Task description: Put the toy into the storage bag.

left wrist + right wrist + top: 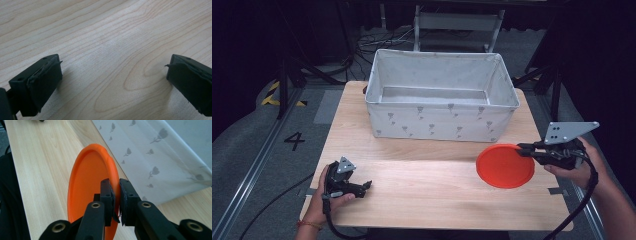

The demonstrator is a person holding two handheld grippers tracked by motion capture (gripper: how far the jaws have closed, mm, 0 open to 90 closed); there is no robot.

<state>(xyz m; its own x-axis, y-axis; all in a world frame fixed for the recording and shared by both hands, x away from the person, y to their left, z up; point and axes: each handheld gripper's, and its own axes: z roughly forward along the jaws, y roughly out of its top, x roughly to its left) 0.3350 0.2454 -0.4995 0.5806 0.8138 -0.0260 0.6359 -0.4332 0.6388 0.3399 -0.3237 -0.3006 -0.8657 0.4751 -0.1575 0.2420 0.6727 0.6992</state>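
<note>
An orange round plate (504, 165) hangs just above the right part of the wooden table (422, 190), in front of the fabric box (439, 95). My right gripper (525, 148) is shut on the plate's right rim. In the right gripper view the plate (87, 187) stands on edge between the two black jaws of the right gripper (115, 195), with the box's printed wall (160, 157) to the right. My left gripper (364, 186) rests low at the table's front left, open. In the left gripper view the left gripper (113, 72) has its jaws wide apart over bare wood.
The large white fabric box with small grey flower prints stands open at the back of the table, its inside bare. Dark floor with cables (377, 40) and metal frames surrounds the table. A floor mark "4" (294, 141) lies to the left.
</note>
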